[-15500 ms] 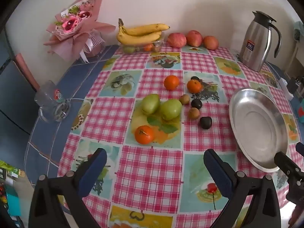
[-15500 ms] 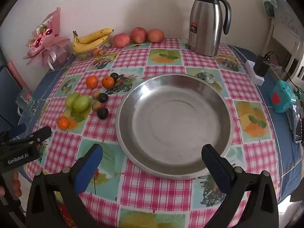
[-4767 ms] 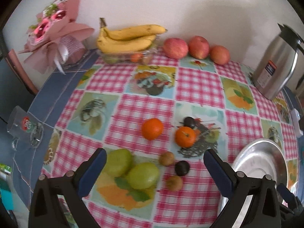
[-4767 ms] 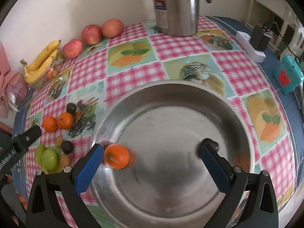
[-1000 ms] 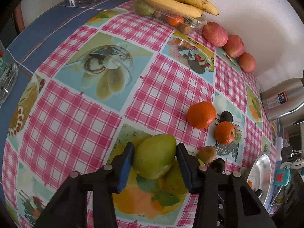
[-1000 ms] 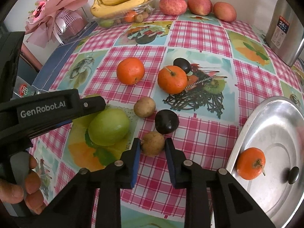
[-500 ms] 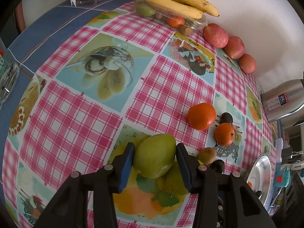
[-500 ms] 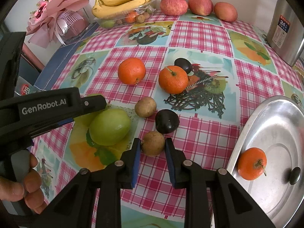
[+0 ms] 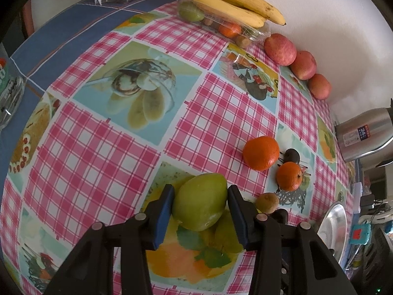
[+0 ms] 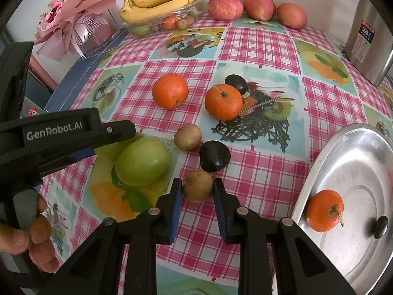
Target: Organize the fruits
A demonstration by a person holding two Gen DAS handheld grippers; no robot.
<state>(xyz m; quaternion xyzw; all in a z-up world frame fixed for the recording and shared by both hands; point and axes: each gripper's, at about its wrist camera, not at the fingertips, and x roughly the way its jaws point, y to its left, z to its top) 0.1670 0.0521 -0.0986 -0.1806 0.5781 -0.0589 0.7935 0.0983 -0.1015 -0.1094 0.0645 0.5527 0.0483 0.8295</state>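
Observation:
My left gripper is shut on a green mango-like fruit that sits on the checked tablecloth. A second green fruit lies right beside it. My right gripper is shut on a small brown fruit, also low on the cloth. Just beyond it lie a dark plum and another brown fruit. Farther back are two oranges and a dark plum. The steel pan at right holds one orange and a small dark fruit.
At the back wall stand bananas on a clear fruit box, three apples, a pink bouquet and a steel thermos. A person's hand grips the left tool. A glass stands at the table's left edge.
Since the earliest frames both grippers went from open to shut on fruit, and an orange and a small dark fruit came to lie in the pan. Over the last second nothing moved.

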